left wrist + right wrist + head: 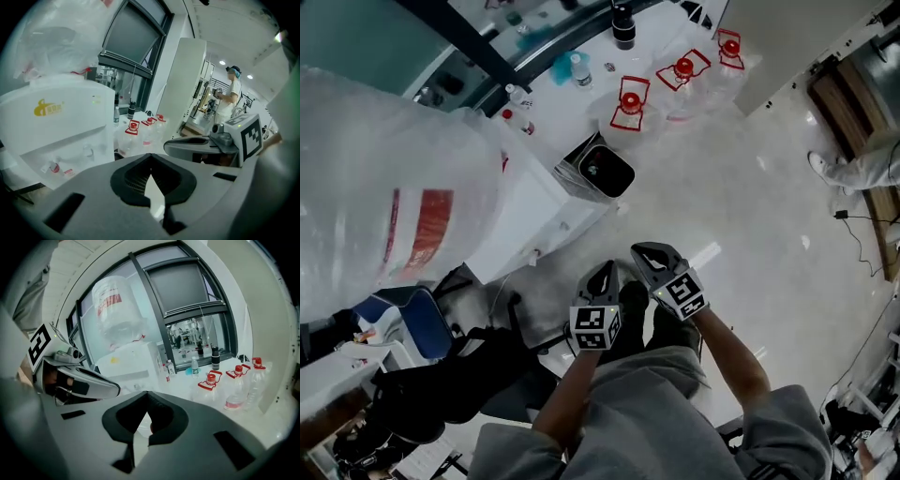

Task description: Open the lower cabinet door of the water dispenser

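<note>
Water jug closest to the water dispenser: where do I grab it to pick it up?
Grab the red handle on top of that water jug, coming straight down from above. The jug stands upright. Its clear body looks wide, round and slippery, while the thin red frame around the cap is probably easy to pinch.

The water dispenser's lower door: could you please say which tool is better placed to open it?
Left, probably: the left tool sits nearer the water dispenser, the right tool beyond it; both are shut.
</note>
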Demonstrator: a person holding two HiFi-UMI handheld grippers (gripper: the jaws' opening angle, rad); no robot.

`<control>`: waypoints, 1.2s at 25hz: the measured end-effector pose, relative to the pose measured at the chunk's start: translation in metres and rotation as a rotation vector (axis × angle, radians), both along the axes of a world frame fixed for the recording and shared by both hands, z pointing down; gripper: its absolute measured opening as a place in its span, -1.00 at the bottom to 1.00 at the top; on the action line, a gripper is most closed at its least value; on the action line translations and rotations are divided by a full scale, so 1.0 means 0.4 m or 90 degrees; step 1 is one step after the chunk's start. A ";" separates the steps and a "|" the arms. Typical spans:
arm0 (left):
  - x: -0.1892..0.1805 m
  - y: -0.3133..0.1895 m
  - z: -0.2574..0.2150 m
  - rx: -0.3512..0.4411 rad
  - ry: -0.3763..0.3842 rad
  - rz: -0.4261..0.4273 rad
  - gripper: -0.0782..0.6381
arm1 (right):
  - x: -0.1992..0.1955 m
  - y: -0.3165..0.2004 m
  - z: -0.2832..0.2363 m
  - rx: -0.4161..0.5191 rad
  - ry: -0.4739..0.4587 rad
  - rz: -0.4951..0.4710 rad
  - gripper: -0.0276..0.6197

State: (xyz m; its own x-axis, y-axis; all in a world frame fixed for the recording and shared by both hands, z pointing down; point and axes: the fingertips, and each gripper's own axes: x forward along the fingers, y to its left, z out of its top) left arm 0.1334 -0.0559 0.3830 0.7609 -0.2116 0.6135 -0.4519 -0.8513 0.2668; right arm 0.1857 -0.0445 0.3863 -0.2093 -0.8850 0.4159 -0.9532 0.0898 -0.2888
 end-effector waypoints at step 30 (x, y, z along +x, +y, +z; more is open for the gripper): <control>0.137 -0.154 0.365 -0.037 -0.085 -0.045 -0.76 | 0.124 -0.162 0.387 -0.023 0.046 -0.132 -0.89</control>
State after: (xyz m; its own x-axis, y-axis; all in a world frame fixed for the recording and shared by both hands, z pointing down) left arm 0.1882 -0.1176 0.5291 0.6556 -0.2233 0.7213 -0.5456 -0.8005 0.2480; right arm 0.2353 -0.1091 0.5411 -0.3533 -0.8103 0.4676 -0.9339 0.2763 -0.2269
